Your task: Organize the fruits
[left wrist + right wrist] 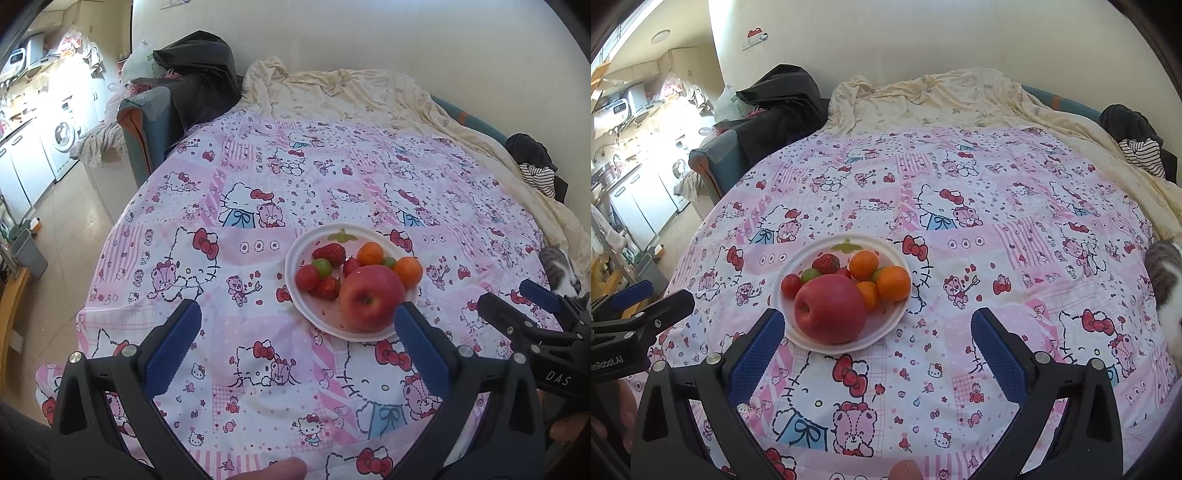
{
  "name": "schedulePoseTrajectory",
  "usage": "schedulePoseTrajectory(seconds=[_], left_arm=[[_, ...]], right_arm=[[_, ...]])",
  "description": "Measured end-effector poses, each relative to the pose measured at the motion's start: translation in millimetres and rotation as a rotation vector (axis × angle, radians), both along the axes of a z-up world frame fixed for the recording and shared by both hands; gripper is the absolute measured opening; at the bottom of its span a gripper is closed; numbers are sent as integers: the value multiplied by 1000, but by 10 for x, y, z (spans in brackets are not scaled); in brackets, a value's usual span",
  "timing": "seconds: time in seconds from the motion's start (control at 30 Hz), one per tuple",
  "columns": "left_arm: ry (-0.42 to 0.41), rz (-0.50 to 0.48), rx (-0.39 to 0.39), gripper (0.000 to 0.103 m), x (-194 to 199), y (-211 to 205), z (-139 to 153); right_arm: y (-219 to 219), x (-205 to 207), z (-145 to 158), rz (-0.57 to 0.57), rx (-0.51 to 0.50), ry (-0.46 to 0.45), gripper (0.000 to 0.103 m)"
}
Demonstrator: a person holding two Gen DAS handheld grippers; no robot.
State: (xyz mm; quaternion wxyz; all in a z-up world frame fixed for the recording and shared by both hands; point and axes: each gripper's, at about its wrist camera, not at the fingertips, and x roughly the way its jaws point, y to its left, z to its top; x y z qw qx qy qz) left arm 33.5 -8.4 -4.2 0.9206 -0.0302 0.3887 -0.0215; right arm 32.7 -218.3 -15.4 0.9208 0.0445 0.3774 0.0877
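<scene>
A white plate sits on the pink cartoon-print cloth. It carries a big red apple, oranges, strawberries, a small tomato and green grapes. My left gripper is open just short of the plate's near edge and holds nothing. My right gripper is also open, with the plate in front of its left finger. Each view shows the other gripper at its edge.
A grey and white cat lies at the cloth's right edge. A cream sheet covers the far side, with dark clothes on a sofa and a striped garment. The floor, a grey bin and the kitchen are at left.
</scene>
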Motion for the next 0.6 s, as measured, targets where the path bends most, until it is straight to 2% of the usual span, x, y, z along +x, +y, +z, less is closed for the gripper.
schedulePoseTrajectory(seconds=[0.6], left_arm=[[-7, 8, -1, 103, 2, 24, 18]], right_arm=[[5, -12, -14, 0, -3, -2, 103]])
